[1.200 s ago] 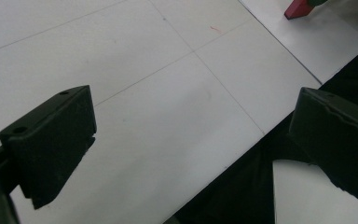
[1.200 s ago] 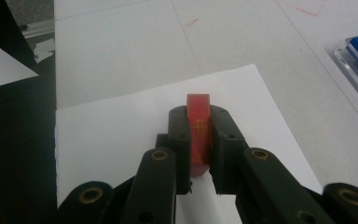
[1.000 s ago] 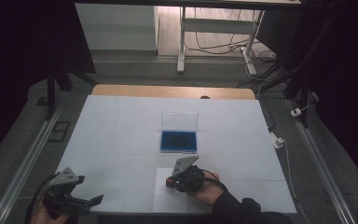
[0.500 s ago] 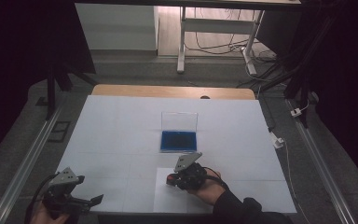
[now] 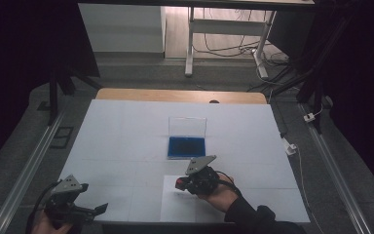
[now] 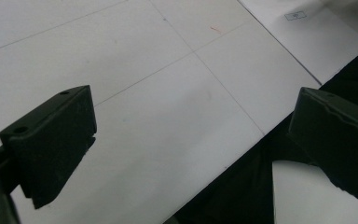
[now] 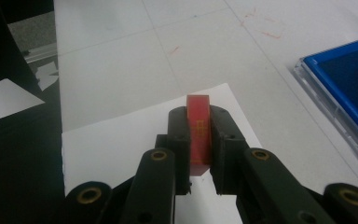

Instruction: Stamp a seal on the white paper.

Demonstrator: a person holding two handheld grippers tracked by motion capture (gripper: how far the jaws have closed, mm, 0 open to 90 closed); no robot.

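Observation:
My right gripper (image 5: 181, 184) is shut on a small flat red piece (image 7: 199, 140), which stands on edge between the two black pads (image 7: 223, 135). It hovers over a white sheet of paper (image 5: 173, 209) near the table's front edge. In the right gripper view the red piece pokes out past the fingertips of that gripper (image 7: 199, 114). A blue case (image 5: 186, 146) with an upright clear lid (image 5: 187, 126) lies just beyond, in the table's middle. My left gripper (image 5: 96, 209) rests at the front left corner, open with nothing between its jaws, as the left gripper view (image 6: 193, 114) confirms.
The white table top (image 5: 126, 136) is bounded by a wooden strip (image 5: 180, 95) at the far edge. Metal rails (image 5: 24, 170) run along both sides. A white plug and cable (image 5: 290, 147) lie off the table's right edge.
My right gripper has shifted a little up the table toward the blue case, with the red piece still in it. The left gripper has stayed put.

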